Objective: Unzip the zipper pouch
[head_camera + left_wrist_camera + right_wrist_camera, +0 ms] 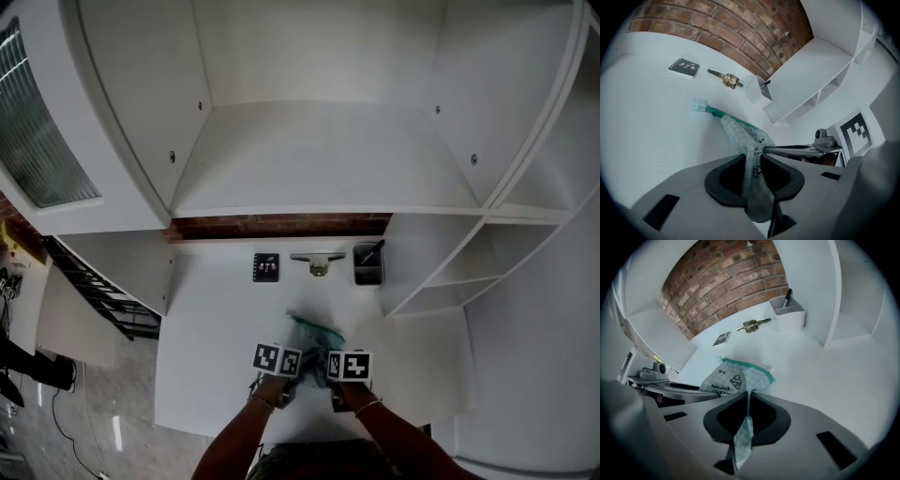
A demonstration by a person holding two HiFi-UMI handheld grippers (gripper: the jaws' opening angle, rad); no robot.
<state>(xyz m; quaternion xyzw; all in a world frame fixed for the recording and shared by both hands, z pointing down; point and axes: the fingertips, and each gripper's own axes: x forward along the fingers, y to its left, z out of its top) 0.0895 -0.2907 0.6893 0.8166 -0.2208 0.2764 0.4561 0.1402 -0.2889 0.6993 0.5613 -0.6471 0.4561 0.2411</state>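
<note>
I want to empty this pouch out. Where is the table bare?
Bare: the white table left of the green-zippered checked pouch, and right of it, in front of the white pen holder. Crowded: the back edge, with small black notebook, metal spindle and holder.

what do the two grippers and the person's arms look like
Both the left gripper and right gripper have pale grey bodies, black curved fingers, and a cube of black-and-white square markers. Each wrist wears a thin band; no sleeves show.
</note>
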